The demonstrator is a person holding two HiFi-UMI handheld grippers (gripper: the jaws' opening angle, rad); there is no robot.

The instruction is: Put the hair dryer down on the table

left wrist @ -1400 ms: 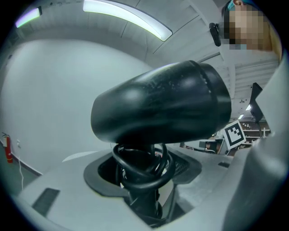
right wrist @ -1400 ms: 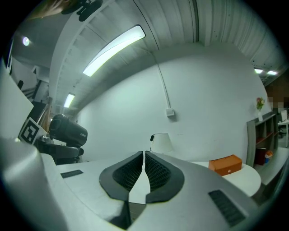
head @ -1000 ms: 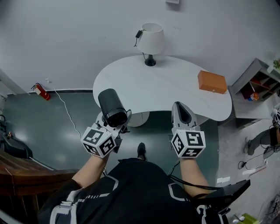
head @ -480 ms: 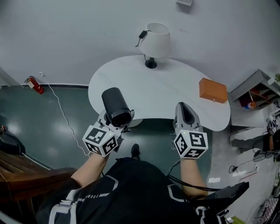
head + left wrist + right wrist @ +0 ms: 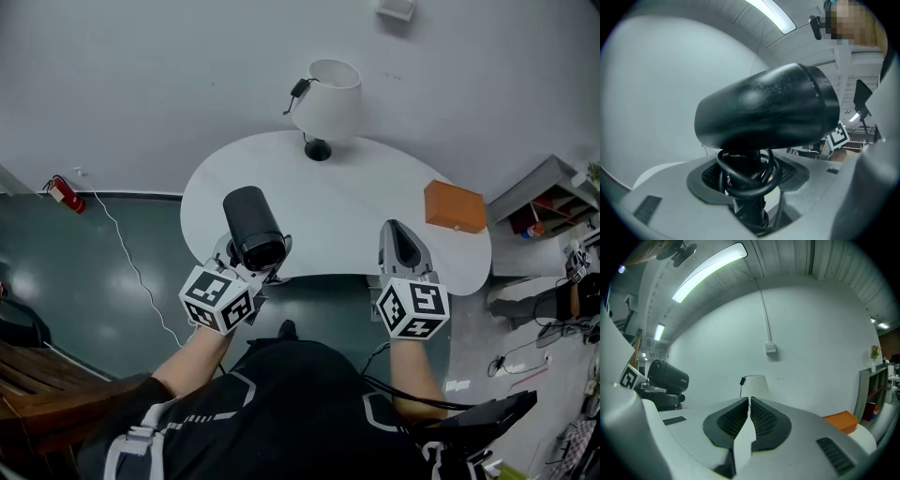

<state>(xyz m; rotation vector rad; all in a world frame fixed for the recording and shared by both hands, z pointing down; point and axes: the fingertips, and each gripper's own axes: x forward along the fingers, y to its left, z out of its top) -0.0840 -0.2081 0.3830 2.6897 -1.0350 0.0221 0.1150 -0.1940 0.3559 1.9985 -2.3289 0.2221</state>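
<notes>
Head view: looks steeply down on the left gripper (image 5: pixel 246 265), closed on the handle of the black hair dryer (image 5: pixel 251 227). Carries the dryer upright above the jaws, barrel aimed ahead of the tool and upward, seen against the near part of the white table (image 5: pixel 356 202) but not resting on it (not yet set down).

Left gripper view: confirms the grip, with both pads pressed on the handle. Shows a black cord (image 5: pixel 746 174) looped in a coil round the handle just above the pads. Fills most of that view with the barrel, lying across the tool from left to right.

As for the right gripper (image 5: pixel 397 239): sits about level with the left one, off to that one's right and well apart from it. Keeps its jaws together, with only a thin slit between the pads and nothing in it. Points ahead over the table's near edge.

Straight ahead of its tips, at the table's far side: a white lamp (image 5: pixel 325 92) on a dark base. Ahead and to its right, on the table top: an orange box (image 5: pixel 455 205). Farther to its right, beyond the table: grey shelving (image 5: pixel 553 187). Far to the left of the left gripper, down by the wall: a red fire extinguisher (image 5: pixel 61 194).
</notes>
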